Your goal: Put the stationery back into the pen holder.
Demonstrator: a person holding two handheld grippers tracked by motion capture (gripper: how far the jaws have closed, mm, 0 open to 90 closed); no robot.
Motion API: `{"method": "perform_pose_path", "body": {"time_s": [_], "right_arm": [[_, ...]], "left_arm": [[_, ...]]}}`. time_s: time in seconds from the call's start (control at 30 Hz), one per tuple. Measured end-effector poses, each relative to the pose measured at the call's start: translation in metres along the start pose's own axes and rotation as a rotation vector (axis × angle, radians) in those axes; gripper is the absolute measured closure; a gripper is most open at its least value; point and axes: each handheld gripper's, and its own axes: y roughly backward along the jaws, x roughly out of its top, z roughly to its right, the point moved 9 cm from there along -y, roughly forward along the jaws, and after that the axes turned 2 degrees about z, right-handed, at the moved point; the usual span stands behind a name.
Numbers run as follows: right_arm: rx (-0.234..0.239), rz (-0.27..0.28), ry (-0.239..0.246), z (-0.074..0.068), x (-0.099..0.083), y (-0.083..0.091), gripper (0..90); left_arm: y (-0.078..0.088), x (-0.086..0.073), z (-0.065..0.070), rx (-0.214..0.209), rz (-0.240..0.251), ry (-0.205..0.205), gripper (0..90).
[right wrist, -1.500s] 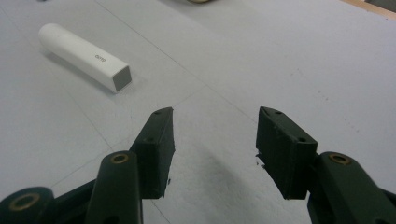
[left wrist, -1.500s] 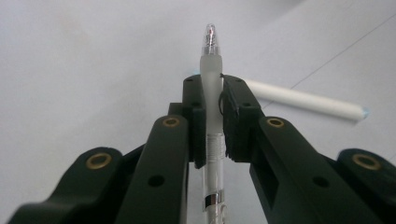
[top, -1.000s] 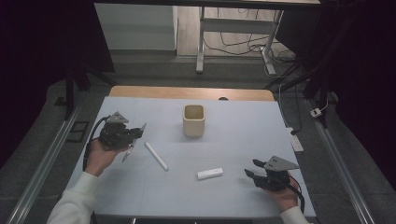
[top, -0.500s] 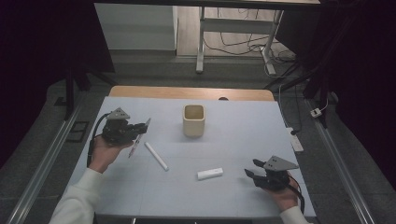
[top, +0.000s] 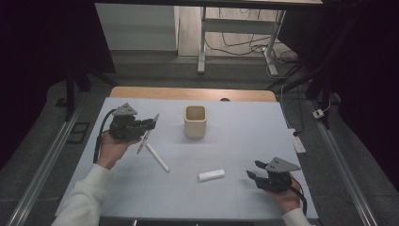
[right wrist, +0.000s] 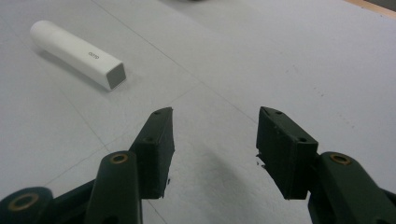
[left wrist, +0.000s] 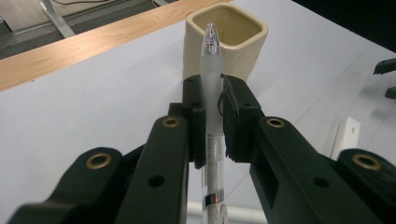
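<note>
My left gripper (top: 151, 123) (left wrist: 214, 121) is shut on a clear frosted pen (left wrist: 211, 65) (top: 147, 135), held above the left part of the table and pointing toward the beige square cup (top: 195, 121) (left wrist: 227, 39). A white pen (top: 157, 157) lies on the mat just below that gripper. A short white marker-like stick (top: 211, 175) (right wrist: 77, 53) lies near the front. My right gripper (top: 253, 170) (right wrist: 215, 154) rests low at the front right, open, with nothing between its fingers, the stick off to its left.
The light grey mat (top: 244, 141) covers the table, with a wooden strip (top: 141, 92) along the far edge. A white plug block (top: 298, 143) sits at the mat's right edge. Dark floor and cables lie beyond.
My left gripper has moved right and a little up with the clear pen, closer to the cup. The right gripper has stayed where it was.
</note>
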Motion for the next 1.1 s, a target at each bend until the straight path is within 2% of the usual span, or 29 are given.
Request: {"method": "perform_pose_path", "body": {"time_s": [0.17, 0.4, 0.77, 1.1], "right_arm": [[-0.001, -0.002, 0.000, 0.000, 0.000, 0.001, 45.8], [-0.002, -0.003, 0.002, 0.000, -0.001, 0.000, 45.8], [-0.005, -0.003, 0.001, 0.001, -0.001, 0.000, 45.7], [-0.002, -0.001, -0.002, 0.001, -0.001, 0.001, 45.3]], "left_arm": [[-0.006, 0.008, 0.002, -0.009, 0.021, 0.003, 79.6], [-0.012, 0.019, 0.002, 0.017, 0.055, -0.002, 79.6], [-0.019, 0.036, 0.006, 0.008, 0.083, -0.013, 79.6], [-0.023, 0.048, 0.005, -0.017, 0.110, 0.004, 79.6]]}}
